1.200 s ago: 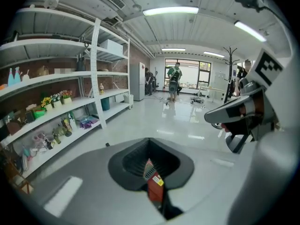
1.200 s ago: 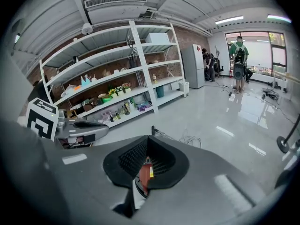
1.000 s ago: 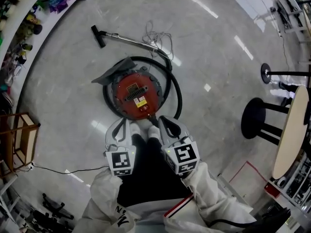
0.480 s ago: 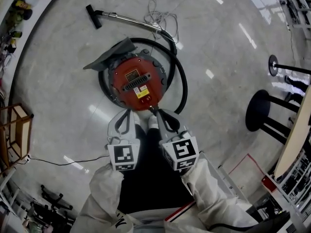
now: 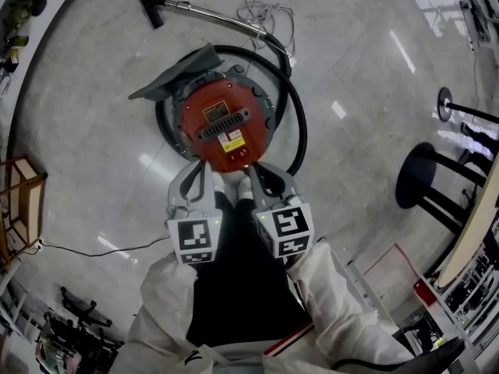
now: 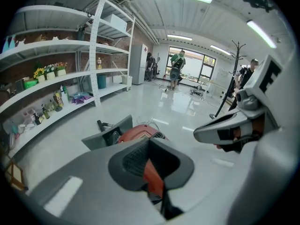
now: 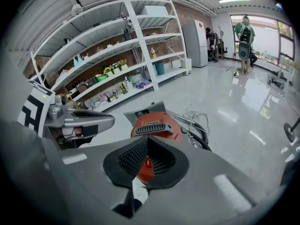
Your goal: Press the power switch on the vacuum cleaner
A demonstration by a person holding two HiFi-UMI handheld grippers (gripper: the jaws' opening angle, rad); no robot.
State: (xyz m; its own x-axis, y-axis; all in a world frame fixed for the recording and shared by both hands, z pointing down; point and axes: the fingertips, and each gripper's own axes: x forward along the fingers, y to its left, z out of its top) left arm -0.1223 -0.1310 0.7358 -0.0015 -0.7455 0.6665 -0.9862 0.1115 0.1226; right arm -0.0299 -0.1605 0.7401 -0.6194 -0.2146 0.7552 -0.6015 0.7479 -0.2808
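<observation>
The red round vacuum cleaner [image 5: 224, 127] stands on the floor in front of the person's feet. Its small power switch [image 5: 242, 153] is on the near rim. My left gripper [image 5: 195, 174] hovers just short of the near left rim, shut and holding nothing. My right gripper [image 5: 258, 176] is shut too, its tip just right of the switch and a little nearer to me. In the right gripper view the red body [image 7: 157, 125] fills the space beyond the jaws, and the left gripper [image 7: 79, 118] shows at the left. The left gripper view catches the vacuum [image 6: 138, 134] and the right gripper [image 6: 234, 128].
A black hose [image 5: 298, 123] loops round the vacuum to a metal wand [image 5: 210, 10] and floor nozzle [image 5: 150, 8], beside a cord bundle [image 5: 265, 2]. A grey flap [image 5: 175, 80] lies behind it. Black stool [image 5: 425, 181], round table [image 5: 475, 224] right; wooden crate [image 5: 19, 209] left.
The vacuum has come nearer in the head view as the person moved up to it. Both grippers have closed in on its near rim, still shut.
</observation>
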